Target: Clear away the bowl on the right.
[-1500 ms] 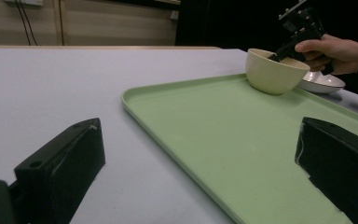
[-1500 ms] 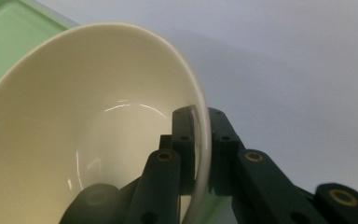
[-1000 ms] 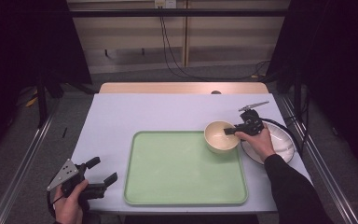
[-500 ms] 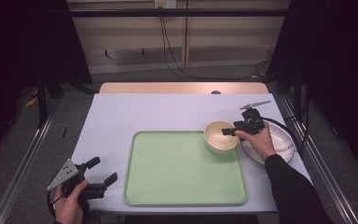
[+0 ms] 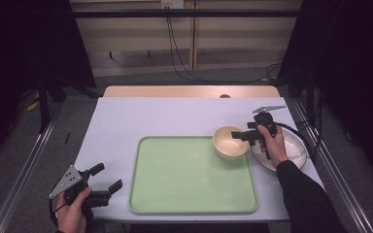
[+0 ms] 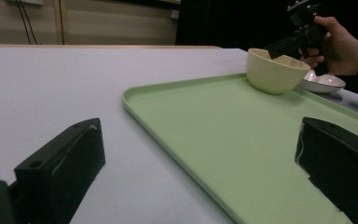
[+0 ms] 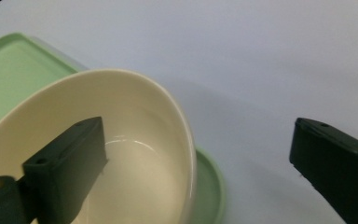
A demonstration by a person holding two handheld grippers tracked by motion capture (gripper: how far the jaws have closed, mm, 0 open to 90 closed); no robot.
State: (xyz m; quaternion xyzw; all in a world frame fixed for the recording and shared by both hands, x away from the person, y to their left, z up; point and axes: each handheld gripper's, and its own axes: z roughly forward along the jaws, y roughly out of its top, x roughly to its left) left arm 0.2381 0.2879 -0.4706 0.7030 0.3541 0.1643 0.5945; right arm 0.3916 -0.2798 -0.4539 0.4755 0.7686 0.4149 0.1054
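Cream bowl [image 5: 230,142] partly behind right gripper [image 5: 239,135]

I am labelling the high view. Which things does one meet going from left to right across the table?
Left tool → green tray → cream bowl → right tool → white plate.

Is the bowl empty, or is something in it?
Empty. The right gripper view looks into the bowl and shows a bare cream bottom, with one of the right gripper's fingers inside the rim.

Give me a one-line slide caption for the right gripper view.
Open right gripper straddling the cream bowl's rim, one jaw inside, at the green tray's corner.
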